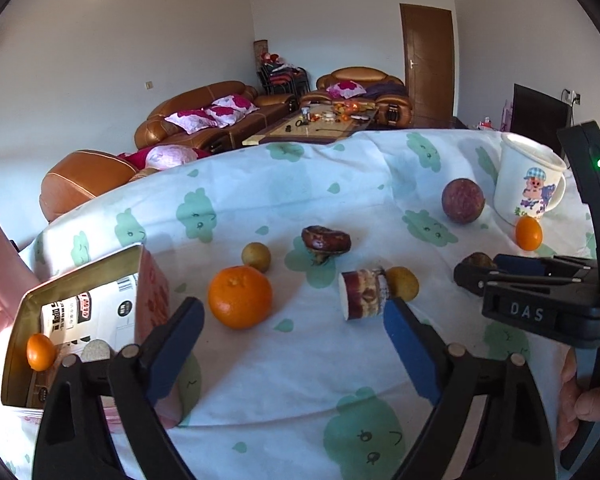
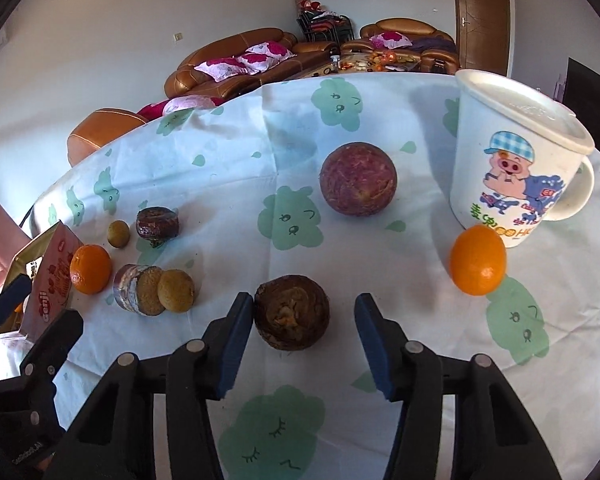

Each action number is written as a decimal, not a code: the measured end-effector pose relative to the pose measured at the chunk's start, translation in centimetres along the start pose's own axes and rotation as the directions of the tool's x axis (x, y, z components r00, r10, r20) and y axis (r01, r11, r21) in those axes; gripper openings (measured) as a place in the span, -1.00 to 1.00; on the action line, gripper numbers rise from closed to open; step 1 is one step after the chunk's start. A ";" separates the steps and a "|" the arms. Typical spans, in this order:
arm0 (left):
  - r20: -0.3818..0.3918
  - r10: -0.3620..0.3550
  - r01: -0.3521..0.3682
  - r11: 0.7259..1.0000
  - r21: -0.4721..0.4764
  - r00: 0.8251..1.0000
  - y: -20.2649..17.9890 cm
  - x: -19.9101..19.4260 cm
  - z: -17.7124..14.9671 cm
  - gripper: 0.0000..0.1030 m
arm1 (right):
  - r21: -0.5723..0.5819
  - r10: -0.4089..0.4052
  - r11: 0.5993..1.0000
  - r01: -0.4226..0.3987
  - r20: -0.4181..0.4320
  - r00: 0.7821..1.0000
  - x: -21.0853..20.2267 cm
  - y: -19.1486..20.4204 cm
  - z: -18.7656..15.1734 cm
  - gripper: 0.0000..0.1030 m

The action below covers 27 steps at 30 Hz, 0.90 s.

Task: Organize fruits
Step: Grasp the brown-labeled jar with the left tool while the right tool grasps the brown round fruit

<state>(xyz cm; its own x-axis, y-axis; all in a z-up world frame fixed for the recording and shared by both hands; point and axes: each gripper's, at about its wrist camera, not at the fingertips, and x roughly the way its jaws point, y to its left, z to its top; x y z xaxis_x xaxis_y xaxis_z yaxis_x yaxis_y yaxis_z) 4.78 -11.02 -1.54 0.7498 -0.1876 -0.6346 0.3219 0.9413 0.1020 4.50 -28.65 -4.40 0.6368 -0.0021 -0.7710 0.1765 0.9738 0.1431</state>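
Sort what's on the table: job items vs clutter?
Job: big orange, small orange by the mug, purple round fruit, brown wrinkled fruit between the right claw pads, tin box.
Clutter: cartoon mug, sofa.

The right gripper [image 2: 304, 316] is pointing down at a dark brown wrinkled fruit [image 2: 291, 312] lying between its spread fingers, the left pad touching it and the right pad standing clear. A purple round fruit [image 2: 358, 179] is sitting beyond on the cloud-print cloth [image 2: 228, 168]. A small orange [image 2: 478, 260] is resting against a lidded cartoon mug [image 2: 516, 160].
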 end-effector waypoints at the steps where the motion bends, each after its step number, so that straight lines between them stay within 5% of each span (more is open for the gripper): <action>1: -0.003 -0.003 0.003 1.000 -0.003 1.000 -0.1 0.3 0.1 0.81 | -0.021 -0.021 1.000 0.021 0.009 1.000 0.1 0.3 0.0 0.04; 10: -0.054 -0.022 0.022 1.000 -0.005 0.998 -1.8 2.6 1.0 0.68 | -0.019 -0.014 1.000 0.014 0.019 1.000 -0.6 -0.8 -0.4 -0.22; 19: -0.212 -0.062 0.054 0.998 -0.045 0.975 -2.4 6.7 1.3 0.17 | 0.050 0.032 0.998 -0.033 0.033 0.999 -1.0 -2.3 -0.5 -0.21; 23: -0.207 -0.076 0.060 0.995 -0.085 0.975 -2.4 7.2 1.7 0.05 | 0.043 0.024 0.999 -0.025 0.031 0.999 -0.9 -2.0 -0.3 -0.21; 25: -0.202 -0.087 0.073 0.995 -0.073 0.976 -2.8 7.2 1.6 -0.12 | 0.042 0.023 0.999 -0.024 0.031 0.999 -0.8 -1.8 -0.3 -0.21; 26: -0.198 -0.096 0.086 0.994 -0.060 0.976 -3.1 7.1 1.6 -0.37 | 0.042 0.022 0.999 -0.024 0.031 0.999 -0.8 -1.8 -0.3 -0.21; 27: -0.195 -0.095 0.087 0.995 -0.050 0.976 -3.3 7.0 1.6 -0.36 | 0.040 0.021 0.999 -0.022 0.031 0.999 -0.8 -1.8 -0.3 -0.21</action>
<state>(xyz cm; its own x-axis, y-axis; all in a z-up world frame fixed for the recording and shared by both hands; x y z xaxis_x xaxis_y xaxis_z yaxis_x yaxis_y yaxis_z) 9.85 -15.86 -5.10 0.5884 -0.2177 -0.7787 0.3566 0.9342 0.0083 3.48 -30.31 -4.24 0.6632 0.0110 -0.7484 0.1925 0.9637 0.1848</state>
